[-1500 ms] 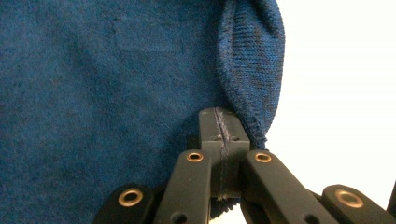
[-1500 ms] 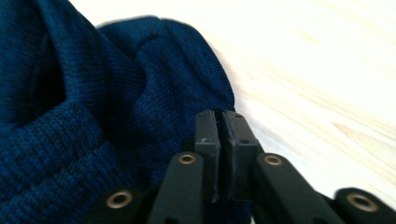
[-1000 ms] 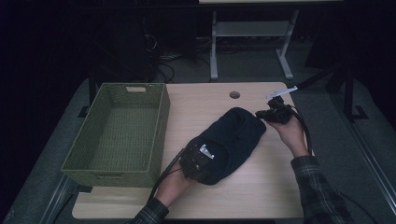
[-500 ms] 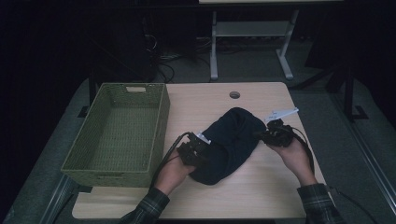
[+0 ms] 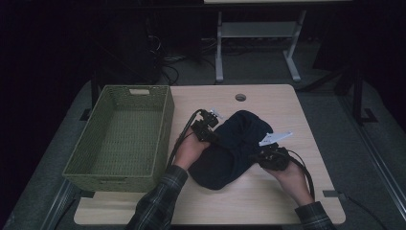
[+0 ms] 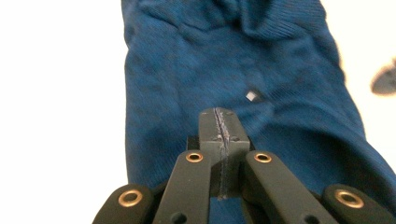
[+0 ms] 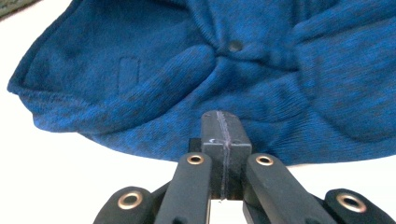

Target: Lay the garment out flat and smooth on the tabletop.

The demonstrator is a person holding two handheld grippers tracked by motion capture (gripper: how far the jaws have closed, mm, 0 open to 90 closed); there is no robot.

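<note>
A dark blue knit garment [image 5: 234, 143] lies bunched in the middle of the wooden table [image 5: 268, 201]. My left gripper [image 5: 210, 129] is at the garment's upper left edge, held in a hand with a plaid sleeve. In the left gripper view its jaws [image 6: 219, 119] are pressed together, hovering over the blue knit [image 6: 289, 70] with nothing between them. My right gripper [image 5: 264, 155] rests at the garment's lower right edge. Its jaws [image 7: 223, 121] are also shut, pointing at the garment's ribbed hem [image 7: 140, 116], with no cloth caught in them.
A green woven basket [image 5: 165, 124] stands on the table's left side, with nothing in it. A round cable hole [image 5: 240, 97] sits near the table's far edge. Bare wood lies in front of and to the right of the garment. A metal desk frame [image 5: 219, 52] stands behind.
The left hand has moved from the garment's near left end up along its left side. The right hand has come from the far right of the table down to the garment's right edge.
</note>
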